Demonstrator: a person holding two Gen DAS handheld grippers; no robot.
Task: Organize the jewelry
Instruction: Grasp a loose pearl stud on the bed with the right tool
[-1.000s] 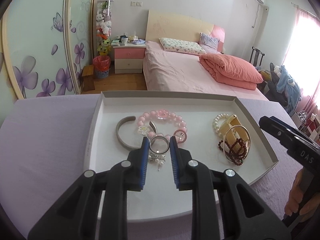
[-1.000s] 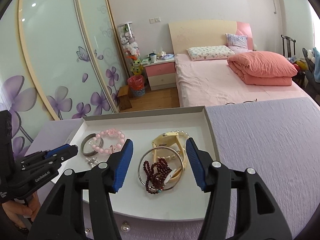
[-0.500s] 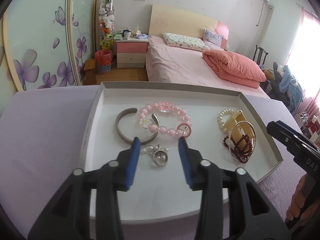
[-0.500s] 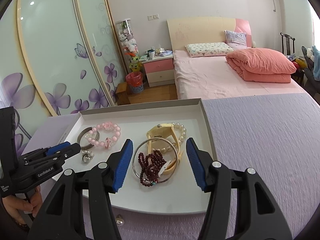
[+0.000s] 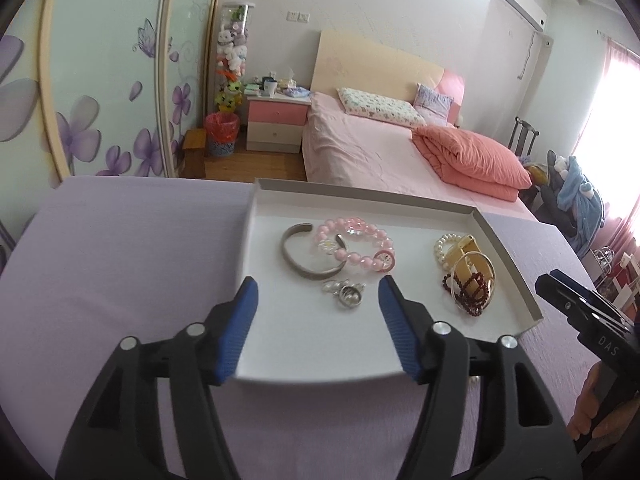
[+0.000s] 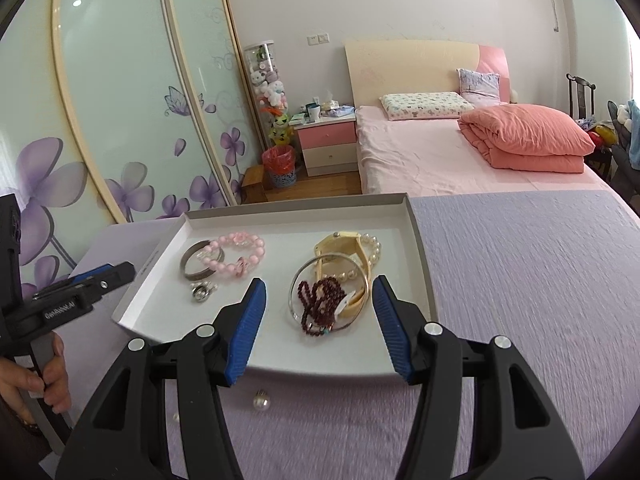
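Both sets of jaws stood wide apart and held nothing. Left gripper hung over the near edge of the white tray, which served as the reference point on the lilac cloth. Right gripper hung over the same near edge, toward the tray's right half. Inside the tray, on the left, a grey cuff bangle lay under a pink bead bracelet, the two overlapping. Just nearer than these lay a small silver ring cluster. On the tray's right side, a pearl strand, a cream watch, a thin silver hoop and dark red beads were heaped together, touching. Outside the tray, beside its near edge, one loose pearl rested on the cloth.
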